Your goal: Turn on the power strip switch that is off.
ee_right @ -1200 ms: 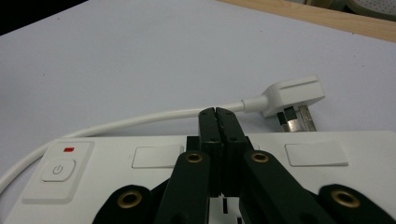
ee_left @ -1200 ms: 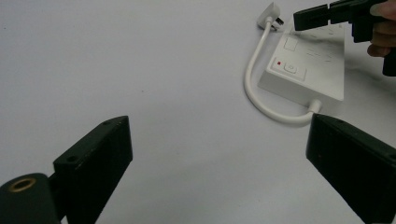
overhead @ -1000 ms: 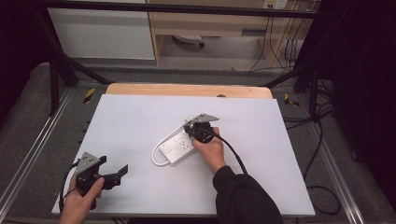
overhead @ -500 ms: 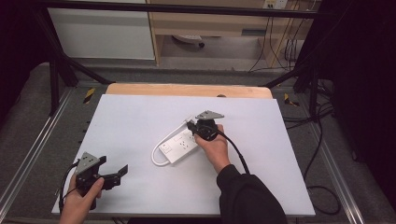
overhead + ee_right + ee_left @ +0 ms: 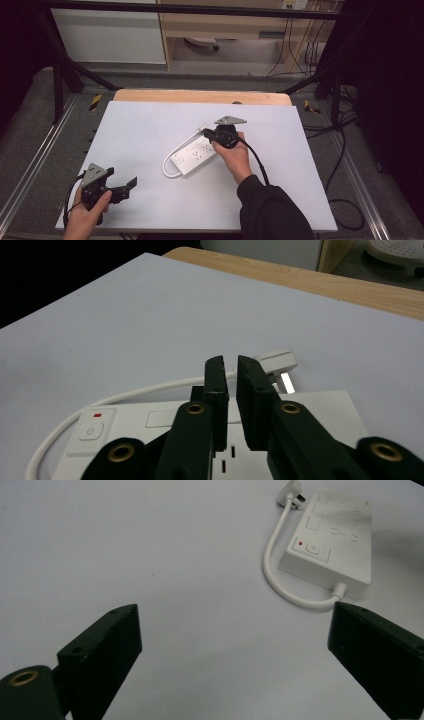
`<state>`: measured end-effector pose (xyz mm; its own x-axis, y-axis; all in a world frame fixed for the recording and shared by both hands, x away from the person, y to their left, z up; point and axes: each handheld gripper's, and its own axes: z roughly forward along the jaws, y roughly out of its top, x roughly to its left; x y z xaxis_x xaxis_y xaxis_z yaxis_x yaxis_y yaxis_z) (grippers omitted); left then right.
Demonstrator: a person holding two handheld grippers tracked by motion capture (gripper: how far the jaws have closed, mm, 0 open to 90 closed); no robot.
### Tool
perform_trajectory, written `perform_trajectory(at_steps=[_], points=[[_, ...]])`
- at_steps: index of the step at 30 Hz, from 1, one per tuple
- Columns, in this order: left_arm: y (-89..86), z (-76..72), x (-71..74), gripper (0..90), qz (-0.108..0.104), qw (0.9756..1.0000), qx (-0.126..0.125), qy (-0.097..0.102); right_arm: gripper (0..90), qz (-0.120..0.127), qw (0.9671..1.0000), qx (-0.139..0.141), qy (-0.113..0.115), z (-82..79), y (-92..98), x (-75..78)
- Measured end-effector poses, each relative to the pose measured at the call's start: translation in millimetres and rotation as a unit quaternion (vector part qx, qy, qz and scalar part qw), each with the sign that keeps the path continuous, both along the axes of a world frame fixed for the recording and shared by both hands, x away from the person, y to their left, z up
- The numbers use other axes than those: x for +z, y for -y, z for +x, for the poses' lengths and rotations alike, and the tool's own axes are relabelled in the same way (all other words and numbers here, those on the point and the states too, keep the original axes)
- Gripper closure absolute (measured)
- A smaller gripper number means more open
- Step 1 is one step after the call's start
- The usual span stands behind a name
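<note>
A white power strip (image 5: 195, 152) lies on the white tabletop (image 5: 145, 125) near its middle, its short cord looping round to a white plug (image 5: 277, 362) beside the far end. My right gripper (image 5: 206, 133) hovers just over the strip's far end, pointing left. In the right gripper view its jaws (image 5: 230, 362) stand a narrow gap apart. They have just been opening and nothing is between them. My left gripper (image 5: 131, 184) rests at the table's front left, open wide and empty. In the left gripper view the strip (image 5: 332, 545) shows its red-marked switch end, far ahead of the jaws.
A wooden strip (image 5: 200, 96) borders the tabletop's far edge. Metal rails run along both sides. Cables trail on the floor at the right (image 5: 345, 200). A person's dark sleeve (image 5: 272, 212) reaches in from the bottom.
My right gripper has lifted slightly and drifted right over the strip's far end, and its jaws have parted a little. The left gripper has stayed put.
</note>
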<state>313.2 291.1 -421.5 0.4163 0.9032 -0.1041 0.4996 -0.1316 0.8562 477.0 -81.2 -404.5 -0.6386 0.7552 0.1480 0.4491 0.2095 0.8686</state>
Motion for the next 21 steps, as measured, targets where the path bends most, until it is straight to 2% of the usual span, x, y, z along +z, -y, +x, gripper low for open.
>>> perform_trajectory(at_steps=[6, 9, 13, 21], points=[[-0.1, 0.1, -0.4, 7.1, 0.001, 1.0, -0.001, -0.002, 63.7, -0.008, 0.9999, -0.001, -0.011, -2.4, 9.2, 8.7], [0.3, 0.1, -0.5, 7.1, 0.002, 1.0, -0.001, -0.003, 46.7, -0.017, 0.9995, -0.006, -0.026, -3.1, 14.3, 11.8], [0.7, 0.2, -1.0, 7.1, 0.001, 1.0, -0.001, -0.003, 30.9, -0.016, 0.9989, -0.013, -0.041, -3.9, 21.7, 16.6], [0.5, 0.5, -1.3, 7.1, 0.002, 1.0, -0.001, -0.004, 10.4, -0.027, 0.9981, -0.036, -0.043, -10.2, 38.5, 25.1]])
